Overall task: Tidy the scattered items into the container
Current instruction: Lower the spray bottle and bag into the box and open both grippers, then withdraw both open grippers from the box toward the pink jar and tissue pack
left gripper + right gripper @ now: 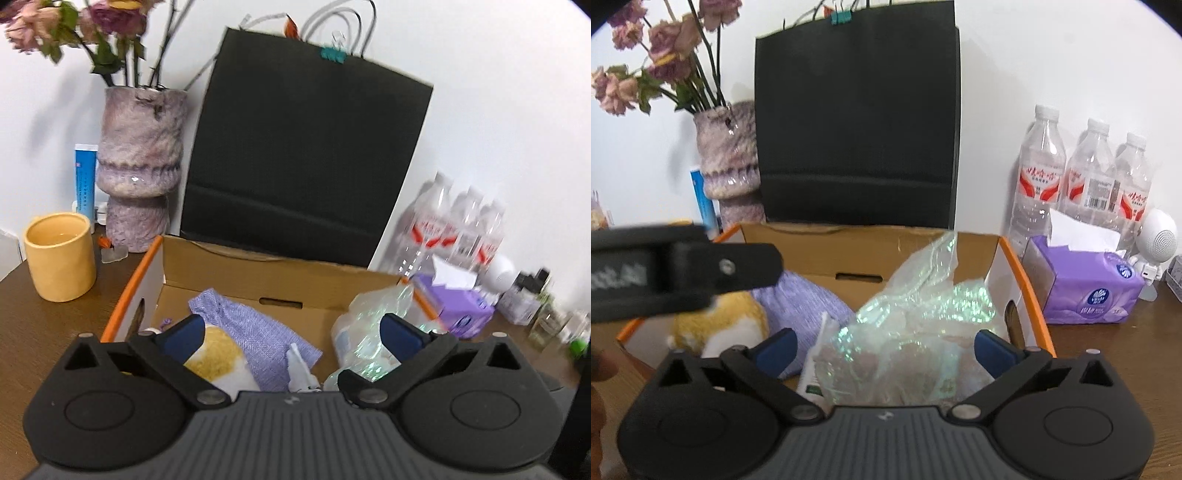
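A cardboard box point(258, 271) point(827, 243) with orange edges stands on the brown table. Inside lie a lilac woven pouch point(258, 328) point(809, 299), a yellow-and-white plush toy point(218, 356) point(720, 321), a white packet point(301, 369) point(816, 365) and a crinkled iridescent plastic bag point(365, 332) point(923, 317). My left gripper point(293, 338) hovers open over the box, holding nothing. Over the plastic bag my right gripper point(884, 349) stands open, its fingers either side of it without closing. The left gripper's black body point(676, 273) crosses the right wrist view at the left.
A black paper bag point(306, 162) point(857, 118) stands behind the box. Left are a purple vase of dried flowers point(140, 162) point(727, 158), a yellow mug point(59, 256) and a blue tube point(85, 177). Right are water bottles point(1082, 177), a purple tissue pack point(461, 306) point(1082, 280) and a small white fan point(1156, 243).
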Demonstrator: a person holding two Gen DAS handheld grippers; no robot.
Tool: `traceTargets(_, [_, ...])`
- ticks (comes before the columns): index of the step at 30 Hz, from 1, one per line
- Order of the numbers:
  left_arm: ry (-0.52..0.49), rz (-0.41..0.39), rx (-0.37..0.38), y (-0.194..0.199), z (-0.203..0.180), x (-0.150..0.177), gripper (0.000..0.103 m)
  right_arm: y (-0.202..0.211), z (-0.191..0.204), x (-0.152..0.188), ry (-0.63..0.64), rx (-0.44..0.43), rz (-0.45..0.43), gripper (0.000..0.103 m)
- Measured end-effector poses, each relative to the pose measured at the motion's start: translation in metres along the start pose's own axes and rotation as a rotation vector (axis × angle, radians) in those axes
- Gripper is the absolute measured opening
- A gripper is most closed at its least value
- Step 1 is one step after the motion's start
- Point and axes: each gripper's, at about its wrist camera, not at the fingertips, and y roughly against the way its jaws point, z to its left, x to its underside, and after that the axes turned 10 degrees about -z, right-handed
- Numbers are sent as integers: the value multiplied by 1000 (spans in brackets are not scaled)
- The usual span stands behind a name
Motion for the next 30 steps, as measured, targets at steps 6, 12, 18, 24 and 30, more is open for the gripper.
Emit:
traceTargets(6, [5, 1, -4, 21, 13, -1, 103, 11, 3, -7, 9, 1, -39, 103])
traceTargets(12, [7, 2, -27, 41, 27, 1, 103, 21, 3, -12, -4, 1, -49, 103])
traceTargets(18, [-13, -6, -33, 60, 32, 2, 103, 42, 10, -17, 19, 6, -85, 103])
traceTargets(24, [-39, -19, -13, 75, 30, 2, 103, 61, 22, -23, 70, 18, -132, 103])
traceTargets(30, [-51, -22, 1, 85, 30, 4, 103, 76, 27, -26, 77, 32, -160, 103])
